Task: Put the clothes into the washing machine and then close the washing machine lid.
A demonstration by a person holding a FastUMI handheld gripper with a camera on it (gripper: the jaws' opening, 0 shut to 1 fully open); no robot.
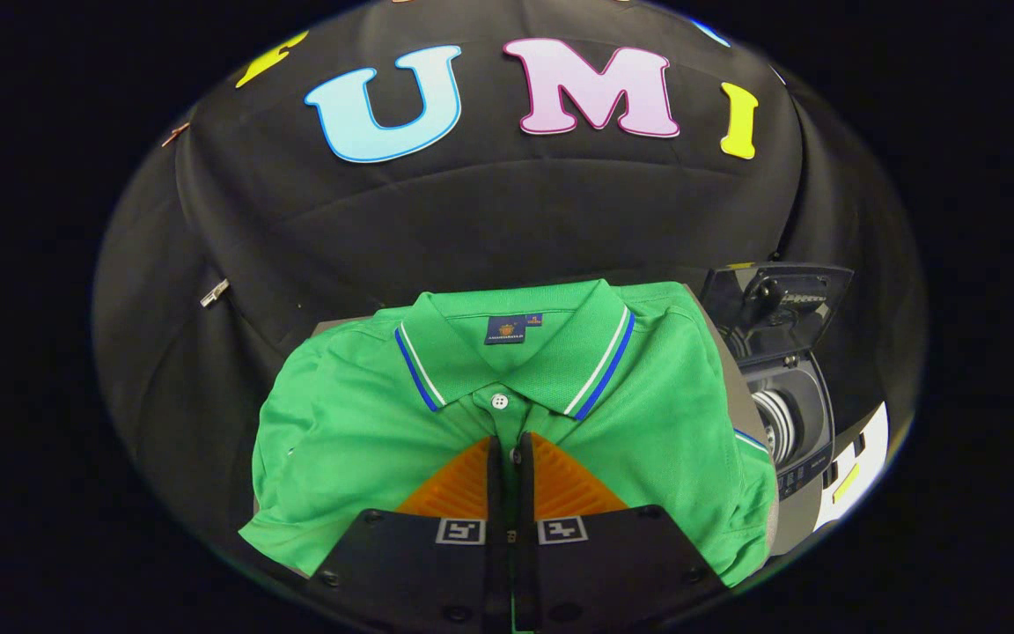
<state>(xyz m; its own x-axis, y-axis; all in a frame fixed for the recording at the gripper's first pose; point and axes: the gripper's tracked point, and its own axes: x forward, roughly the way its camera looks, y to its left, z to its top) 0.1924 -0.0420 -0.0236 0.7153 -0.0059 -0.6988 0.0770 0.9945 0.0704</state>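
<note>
Gripper view: looks forward along the fingers, over a folded shirt toward the booth's black wall.
Gripper (508,453): the fingers stand almost together with only a thin slit between them, their tips over the shirt's button placket; whether any cloth is pinched in the slit I cannot tell.
Green polo shirt (357,440): lies folded and flat on a grey surface (730,370), collar away from the gripper, blue and white stripes on the collar edge, one white button (499,401) just ahead of the fingertips.
Washing machine (793,423): stands beyond the shirt's right edge, lid (775,304) raised, drum (775,423) open beneath it.
Key relation: the shirt's long axis runs straight ahead, in line with the fingers; the open drum lies off to the right, so the carry goes sideways that way.
Stage, as I judge it: the shirt is not yet in the machine and the lid is not yet down.
Risk: a pinch on the top layer alone may let the folds fall open and drag.
</note>
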